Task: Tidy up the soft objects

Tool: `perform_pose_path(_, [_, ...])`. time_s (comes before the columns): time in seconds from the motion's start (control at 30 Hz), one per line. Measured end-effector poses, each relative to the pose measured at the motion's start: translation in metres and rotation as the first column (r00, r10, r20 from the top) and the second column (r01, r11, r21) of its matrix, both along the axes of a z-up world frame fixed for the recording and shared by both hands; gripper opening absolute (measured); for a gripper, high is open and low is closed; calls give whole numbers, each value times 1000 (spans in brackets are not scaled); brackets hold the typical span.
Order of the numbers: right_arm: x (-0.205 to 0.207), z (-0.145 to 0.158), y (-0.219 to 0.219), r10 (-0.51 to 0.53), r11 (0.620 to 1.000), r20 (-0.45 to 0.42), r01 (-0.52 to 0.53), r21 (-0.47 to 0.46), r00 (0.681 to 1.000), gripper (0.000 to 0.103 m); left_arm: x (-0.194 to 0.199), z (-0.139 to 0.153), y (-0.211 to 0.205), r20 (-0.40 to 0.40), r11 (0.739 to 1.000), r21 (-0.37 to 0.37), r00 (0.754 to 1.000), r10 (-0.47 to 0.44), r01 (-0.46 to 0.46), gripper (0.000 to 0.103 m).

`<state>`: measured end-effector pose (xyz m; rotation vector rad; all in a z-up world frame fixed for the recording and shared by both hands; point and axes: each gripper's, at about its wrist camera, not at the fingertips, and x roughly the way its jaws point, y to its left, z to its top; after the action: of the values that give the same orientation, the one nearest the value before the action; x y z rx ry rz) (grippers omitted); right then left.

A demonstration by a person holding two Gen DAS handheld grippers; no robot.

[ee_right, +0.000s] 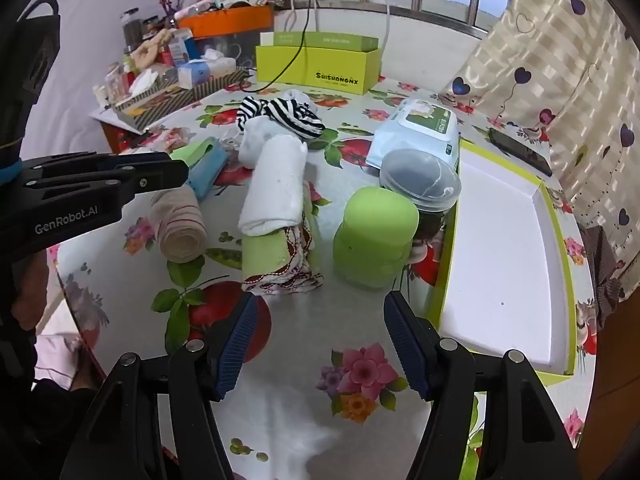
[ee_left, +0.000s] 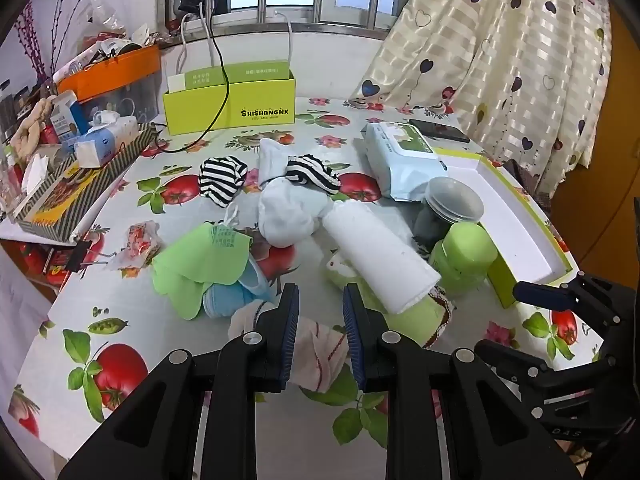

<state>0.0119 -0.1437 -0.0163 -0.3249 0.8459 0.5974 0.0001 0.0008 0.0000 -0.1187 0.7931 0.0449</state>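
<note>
My left gripper (ee_left: 321, 300) is open, its jaws on either side of a rolled beige cloth with red stripes (ee_left: 320, 350), not closed on it; the roll also shows in the right wrist view (ee_right: 180, 226). A rolled white towel (ee_left: 378, 256) lies on a folded green cloth (ee_right: 266, 258). Further back are a green cloth (ee_left: 198, 262), a blue cloth (ee_left: 228, 296), white socks (ee_left: 286, 210) and striped socks (ee_left: 222, 178). My right gripper (ee_right: 320, 316) is open and empty above the tablecloth, in front of the green cloth and a green bottle (ee_right: 374, 236).
An open white tray with a green rim (ee_right: 504, 256) lies on the right. A wipes pack (ee_right: 420, 134), a clear-lidded jar (ee_right: 420, 184), a yellow-green box (ee_left: 230, 102) and a phone (ee_left: 438, 130) stand behind. Clutter and boxes (ee_left: 80, 176) fill the left edge. A curtain (ee_left: 520, 60) hangs right.
</note>
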Motion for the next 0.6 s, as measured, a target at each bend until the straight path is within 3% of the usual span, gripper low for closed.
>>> perform_pose_path(0.6, [-1,1,0,1,1000,0,-1,6,1000,66,-4,-1,0,1,1000,19,1000,8,-8,24])
